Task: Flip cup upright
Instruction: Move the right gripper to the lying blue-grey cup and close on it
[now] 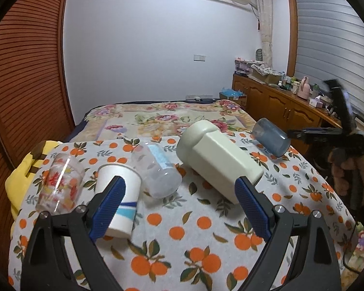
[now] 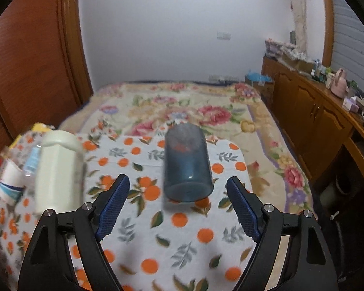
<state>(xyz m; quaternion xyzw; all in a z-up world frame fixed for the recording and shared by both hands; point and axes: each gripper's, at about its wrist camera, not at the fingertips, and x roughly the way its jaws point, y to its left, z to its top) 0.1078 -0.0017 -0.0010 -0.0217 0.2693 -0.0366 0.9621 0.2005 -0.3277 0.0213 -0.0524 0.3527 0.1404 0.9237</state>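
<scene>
- Since the blue cup (image 2: 187, 163) lies on its side on the orange-print cloth (image 2: 182, 242), we judge that it is the one to stand up now.
- Our right gripper (image 2: 177, 206) is wide apart and holds nothing. The cup sits just ahead, between the lines of its two fingers (image 2: 114, 203).
- The round end of the cup that faces us looks shut, so we think it is the bottom. We cannot be sure, because this picture is a bit blurry.
- Our left gripper (image 1: 179, 206) is wide apart too and holds nothing. It waits over the other cups.
- Near it we see a big cream cup (image 1: 218, 160) on its side, a clear plastic cup (image 1: 157, 172) on its side, a white paper cup (image 1: 120, 194) and a glass with red flowers (image 1: 60, 181).
- To do this step well, we go in low and straight, so one finger lands on each side of the blue cup.
- We squeeze near the middle, softly, because a round cup can roll away on the cloth.
- Then we lift a little, turn the open end up, and set it down flat.
- We stay away from the cream cup, which lies off to the left.
</scene>
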